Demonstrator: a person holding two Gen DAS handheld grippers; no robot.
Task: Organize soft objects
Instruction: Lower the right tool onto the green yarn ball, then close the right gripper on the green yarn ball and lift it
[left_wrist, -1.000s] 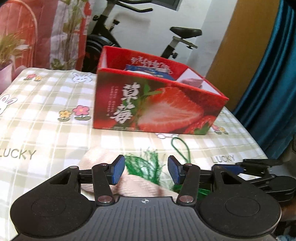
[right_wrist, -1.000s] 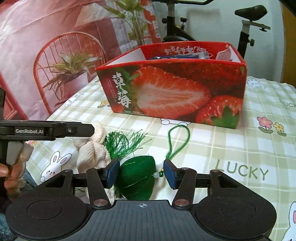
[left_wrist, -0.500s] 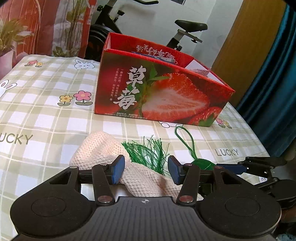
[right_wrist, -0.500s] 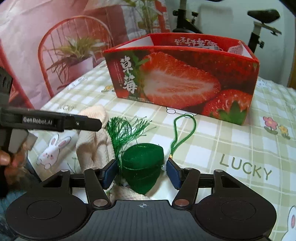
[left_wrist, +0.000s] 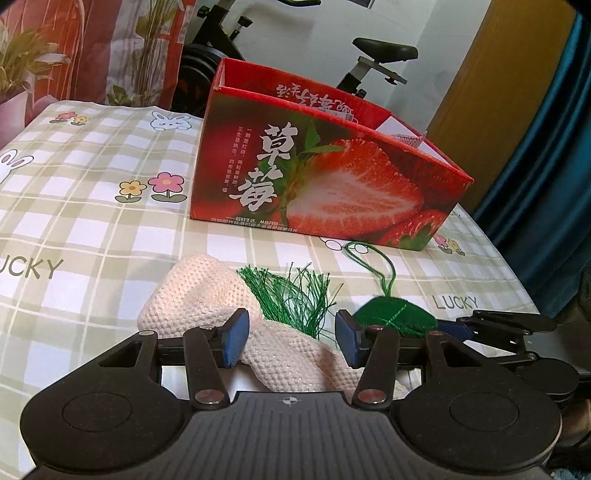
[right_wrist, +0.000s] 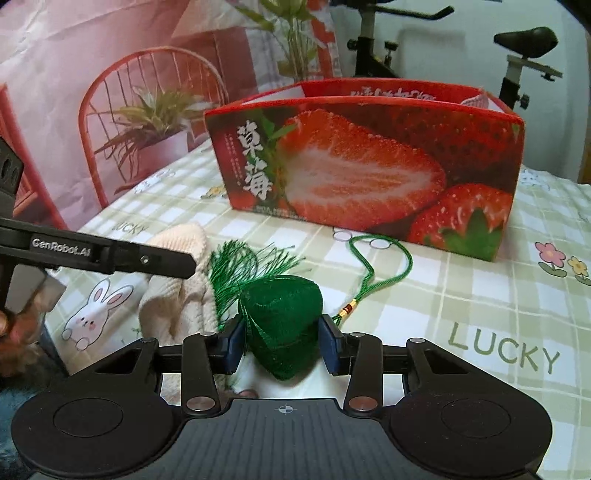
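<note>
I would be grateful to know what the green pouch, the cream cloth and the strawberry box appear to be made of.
Green pouch: seemingly fine woven or mesh fabric with a slight sheen, with thread tassel and braided cord. Cream cloth: likely knitted yarn, matte; a regular bumpy stitch texture shows. Strawberry box: apparently printed cardboard with a smooth, faintly glossy finish; thin straight walls and sharp folded corners.

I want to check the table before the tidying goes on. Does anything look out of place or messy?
Yes. The green pouch and the cream knit cloth lie outside the strawberry box, and the pouch's tassel sprawls over the cloth.
</note>
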